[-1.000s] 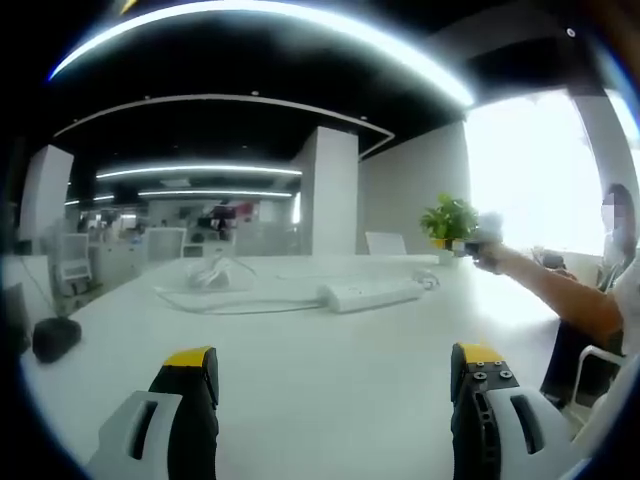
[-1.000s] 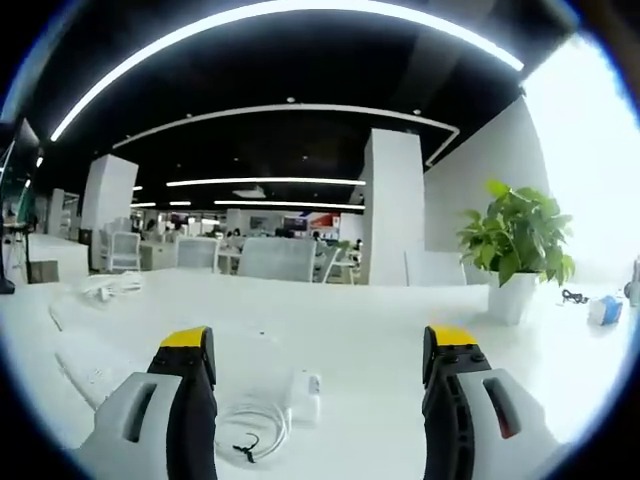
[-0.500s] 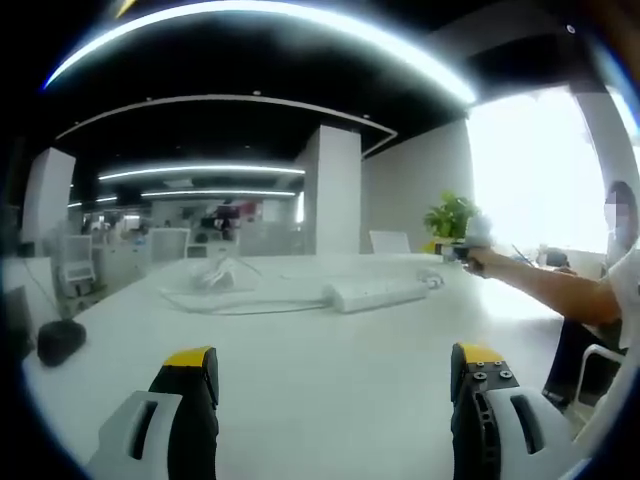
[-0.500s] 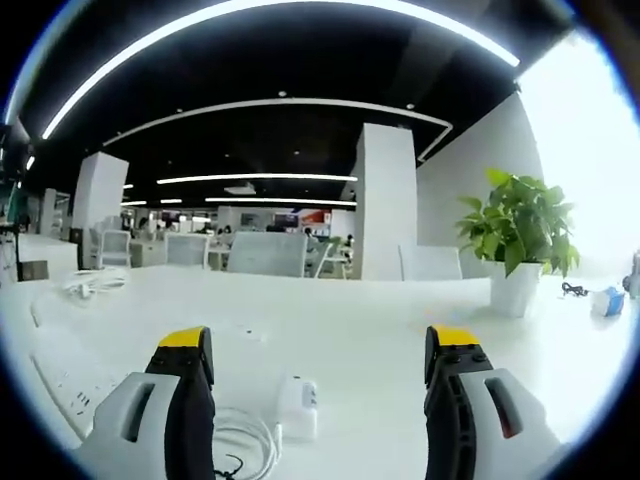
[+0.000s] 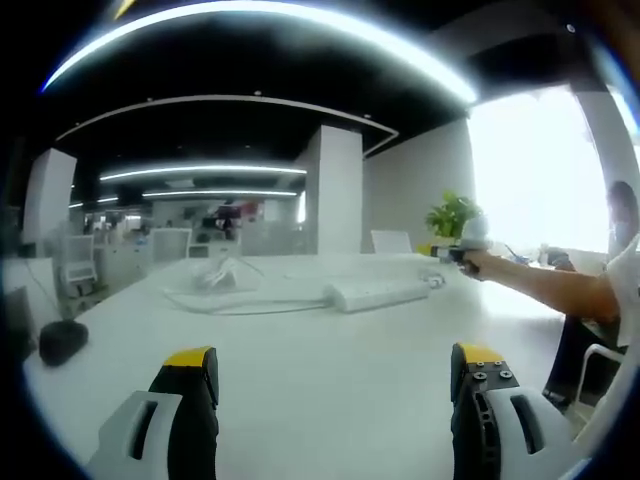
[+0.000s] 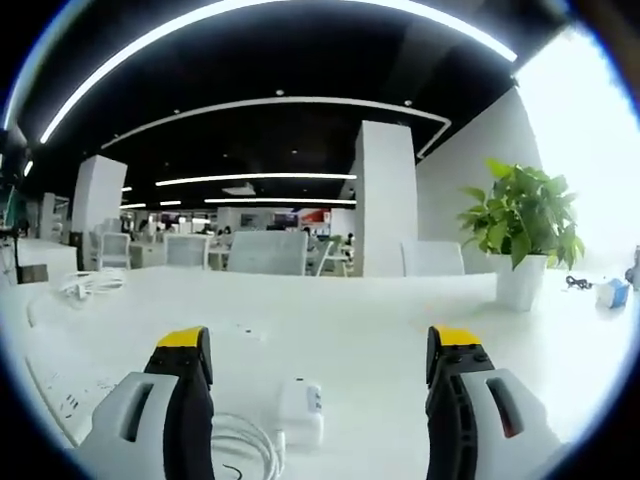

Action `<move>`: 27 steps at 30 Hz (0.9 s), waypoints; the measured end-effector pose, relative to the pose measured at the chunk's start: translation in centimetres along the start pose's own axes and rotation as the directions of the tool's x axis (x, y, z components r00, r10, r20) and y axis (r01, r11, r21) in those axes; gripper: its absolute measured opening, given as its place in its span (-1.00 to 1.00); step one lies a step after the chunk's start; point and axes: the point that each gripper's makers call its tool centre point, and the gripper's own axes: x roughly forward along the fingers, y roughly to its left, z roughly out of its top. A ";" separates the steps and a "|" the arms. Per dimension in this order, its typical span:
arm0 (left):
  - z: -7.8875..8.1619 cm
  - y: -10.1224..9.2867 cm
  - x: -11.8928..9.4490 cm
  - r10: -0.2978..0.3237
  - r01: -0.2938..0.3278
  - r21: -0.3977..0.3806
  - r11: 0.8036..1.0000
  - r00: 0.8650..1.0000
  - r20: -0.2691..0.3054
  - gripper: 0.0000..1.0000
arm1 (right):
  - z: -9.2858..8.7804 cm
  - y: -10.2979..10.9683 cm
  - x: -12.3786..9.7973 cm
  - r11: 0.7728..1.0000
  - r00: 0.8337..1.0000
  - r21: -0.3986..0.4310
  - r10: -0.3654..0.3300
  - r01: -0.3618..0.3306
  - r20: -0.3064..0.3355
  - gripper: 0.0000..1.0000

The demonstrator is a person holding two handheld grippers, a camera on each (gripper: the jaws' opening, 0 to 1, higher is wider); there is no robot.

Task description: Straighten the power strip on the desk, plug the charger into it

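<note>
Charger (image 6: 300,411) lies on the white desk (image 6: 380,350) between the wide-apart jaws of the right gripper (image 6: 320,350), probably lined up for a grasp. Power strip (image 5: 375,294) lies beyond the left gripper (image 5: 335,360), also wide apart and holding nothing. A potted plant (image 6: 520,235) stands beyond the charger.

White power strip (image 5: 375,294), white charger (image 6: 299,410) and white tabletop (image 5: 320,370); tongs (image 6: 320,350) grey with yellow tips; green plant (image 6: 522,222) in white pot.

Blown-out window glare at right, dark ceiling, fisheye-bent soft edges.
</note>
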 end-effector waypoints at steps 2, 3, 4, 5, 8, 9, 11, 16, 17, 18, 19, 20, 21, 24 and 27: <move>-0.1 0.0 -0.1 0.002 -0.002 0.000 1.000 1.000 -0.002 0.98 | -0.1 0.0 0.2 1.000 1.000 -0.002 -0.001 0.001 -0.001 0.76; -0.1 0.1 -0.1 0.004 -0.004 0.000 1.000 1.000 -0.002 0.98 | -0.2 0.0 0.3 1.000 1.000 -0.007 -0.004 0.004 -0.003 0.76; -0.1 0.1 -0.1 0.005 -0.005 0.001 1.000 1.000 -0.002 0.98 | -0.3 0.1 0.4 1.000 1.000 -0.009 -0.005 0.005 -0.005 0.76; 0.0 0.1 -0.2 0.006 -0.006 0.000 1.000 1.000 -0.001 0.98 | -0.4 0.1 0.5 1.000 1.000 -0.010 -0.005 0.005 -0.005 0.76; -0.1 0.4 -0.3 0.015 -0.015 -0.001 1.000 1.000 0.000 0.98 | -1.1 0.2 0.9 1.000 1.000 -0.005 -0.005 0.005 -0.014 0.76; -0.1 0.4 -0.3 0.016 -0.016 -0.001 1.000 1.000 -0.001 0.98 | -1.4 0.3 1.0 1.000 1.000 -0.007 -0.006 0.006 -0.021 0.76; -0.2 0.5 -0.4 0.018 -0.018 -0.001 1.000 1.000 -0.004 0.98 | -2.0 0.4 1.3 1.000 0.999 -0.004 -0.005 0.005 -0.037 0.76; -0.2 0.5 -0.4 0.020 -0.020 -0.001 1.000 1.000 -0.004 0.98 | -2.7 0.6 1.3 1.000 0.999 -0.002 -0.007 0.007 -0.047 0.75; -0.2 0.5 -0.4 0.020 -0.020 -0.001 1.000 1.000 -0.003 0.98 | -2.8 0.6 1.3 1.000 0.999 -0.001 -0.006 0.006 -0.050 0.74; -0.2 0.5 -0.4 0.020 -0.020 0.000 1.000 1.000 -0.004 0.98 | -2.9 0.6 1.3 1.000 0.998 0.002 -0.008 0.008 -0.057 0.73; -0.2 0.5 -0.4 0.021 -0.021 -0.001 1.000 1.000 -0.005 0.98 | -3.2 0.6 1.3 1.000 0.998 0.005 -0.009 0.009 -0.068 0.73; -0.2 0.5 -0.4 0.020 -0.020 -0.001 1.000 1.000 -0.005 0.98 | -3.3 0.6 1.3 1.000 0.997 0.006 -0.010 0.010 -0.073 0.72; -0.2 0.5 -0.4 0.020 -0.020 -0.001 1.000 1.000 -0.005 0.98 | -3.5 0.6 1.2 1.000 0.997 0.006 -0.011 0.012 -0.080 0.72; -0.2 0.6 -0.4 0.021 -0.021 -0.001 1.000 1.000 -0.004 0.98 | -3.9 0.7 1.1 1.000 0.996 0.011 -0.010 0.011 -0.091 0.70; -0.1 0.6 -0.4 0.023 -0.023 -0.002 1.000 1.000 -0.002 0.98 | -4.2 0.6 1.3 1.000 0.994 0.009 -0.009 0.010 -0.108 0.69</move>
